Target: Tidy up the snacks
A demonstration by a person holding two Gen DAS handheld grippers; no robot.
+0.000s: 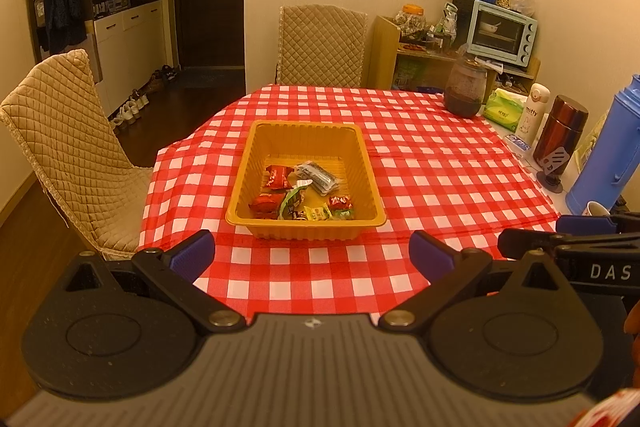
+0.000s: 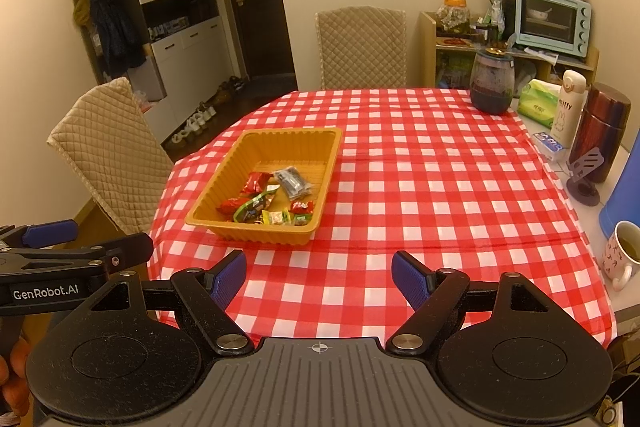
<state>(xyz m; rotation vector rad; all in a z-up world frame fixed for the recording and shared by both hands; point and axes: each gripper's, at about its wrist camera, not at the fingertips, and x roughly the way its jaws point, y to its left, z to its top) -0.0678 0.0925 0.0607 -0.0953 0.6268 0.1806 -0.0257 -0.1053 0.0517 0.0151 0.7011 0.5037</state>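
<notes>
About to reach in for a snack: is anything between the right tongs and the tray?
Nothing visible. Only bare checked cloth lies between the open right tongs and the tray. The snacks lie loose inside, uncovered. The mug and flasks stand far off at the table's right edge.

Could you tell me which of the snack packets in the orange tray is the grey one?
It is the grey packet toward the far right of the orange tray; the other snacks there are red, green or yellow.
</notes>
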